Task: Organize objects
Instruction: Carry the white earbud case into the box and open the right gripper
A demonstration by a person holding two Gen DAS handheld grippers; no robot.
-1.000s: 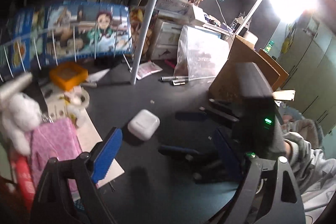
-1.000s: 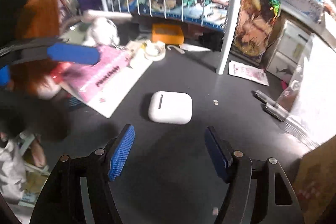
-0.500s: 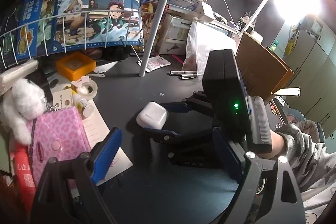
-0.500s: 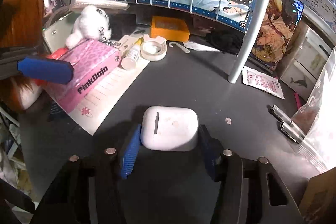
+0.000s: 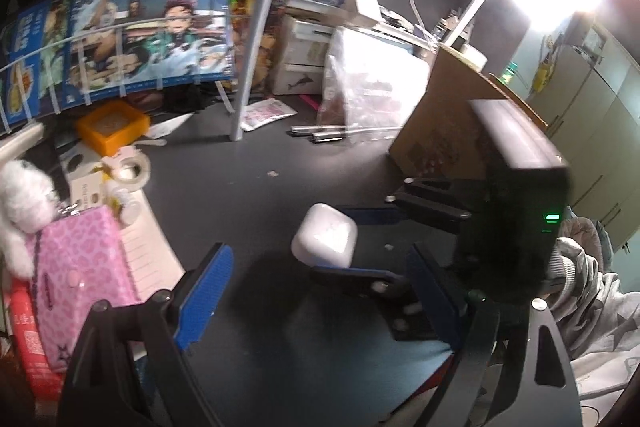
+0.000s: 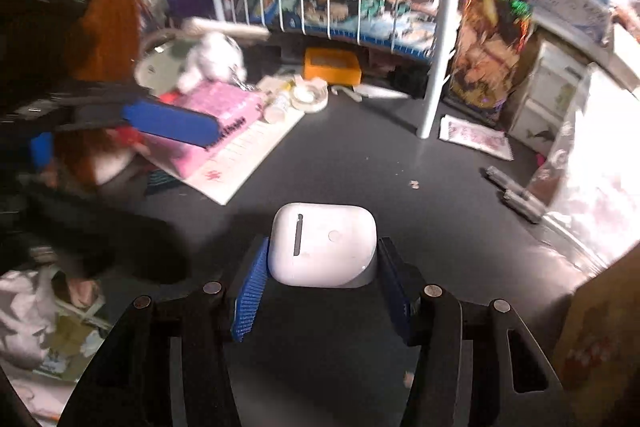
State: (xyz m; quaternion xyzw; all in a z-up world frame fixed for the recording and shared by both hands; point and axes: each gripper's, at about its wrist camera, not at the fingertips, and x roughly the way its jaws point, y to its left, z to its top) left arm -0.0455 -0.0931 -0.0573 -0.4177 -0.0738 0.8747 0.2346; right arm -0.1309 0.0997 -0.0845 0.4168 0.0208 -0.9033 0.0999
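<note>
A white earbud case (image 6: pixel 324 243) sits between the blue pads of my right gripper (image 6: pixel 325 261), which is shut on its two sides. In the left wrist view the same case (image 5: pixel 326 241) shows tilted in the right gripper (image 5: pixel 344 245) over the dark tabletop (image 5: pixel 256 211), with a shadow under it. My left gripper (image 5: pixel 320 253) hangs open nearer the camera, with nothing held between its fingers. One of its blue pads (image 6: pixel 172 125) appears at the left in the right wrist view.
At the left lie a pink pouch (image 5: pixel 76 267), a white plush (image 5: pixel 24 191), a tape roll (image 5: pixel 130 169) and an orange box (image 5: pixel 114 127). A white pole (image 6: pixel 438 67) stands behind. Pens (image 5: pixel 320 133), a plastic bag (image 5: pixel 368 87) and a cardboard box (image 5: pixel 448 131) stand at the right.
My right gripper moved forward around the white case and closed on it. It then drew back toward the right with the case. The left gripper stayed open.
</note>
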